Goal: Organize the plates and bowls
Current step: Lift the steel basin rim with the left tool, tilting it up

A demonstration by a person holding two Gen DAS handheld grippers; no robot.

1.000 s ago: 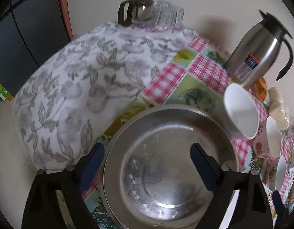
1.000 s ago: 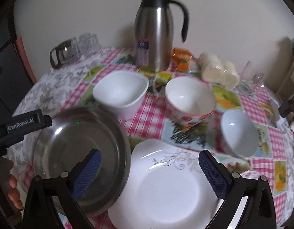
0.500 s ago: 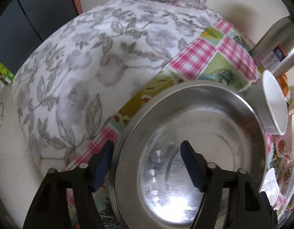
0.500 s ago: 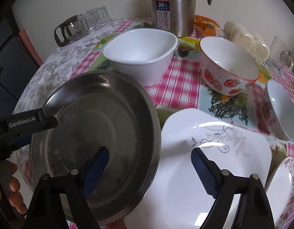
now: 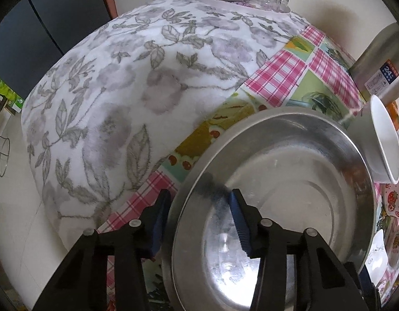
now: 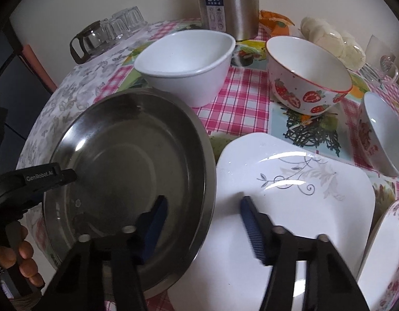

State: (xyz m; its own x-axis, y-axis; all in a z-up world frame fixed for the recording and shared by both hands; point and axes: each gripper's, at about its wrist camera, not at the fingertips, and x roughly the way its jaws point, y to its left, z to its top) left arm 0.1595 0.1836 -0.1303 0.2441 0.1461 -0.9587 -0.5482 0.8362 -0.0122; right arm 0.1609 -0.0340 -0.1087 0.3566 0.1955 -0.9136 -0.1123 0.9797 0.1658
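Note:
A round steel plate [image 5: 290,207] [image 6: 126,160] lies on the checked tablecloth. Its near left rim stands between the fingers of my left gripper [image 5: 199,217], one pad outside the rim and one inside. The jaws are closing, with a gap still showing. My right gripper [image 6: 203,223] straddles the steel plate's right rim, which overlaps the edge of a white square plate [image 6: 303,207]. Its jaws are closing too, and neither pad touches. The left gripper's finger [image 6: 51,176] reaches in at the steel plate's far side.
Behind the plates stand a white bowl [image 6: 186,59], a strawberry bowl [image 6: 308,77] and a small bowl [image 6: 383,134]. A floral plate [image 6: 388,246] lies at the right edge. A steel thermos [image 6: 228,2], a glass pot [image 6: 90,41] and tumblers stand at the back. A hand [image 6: 23,256] shows at lower left.
Both grippers have come down onto the steel plate and their jaws have narrowed. The left now straddles its left rim, the right its right rim beside the white plate.

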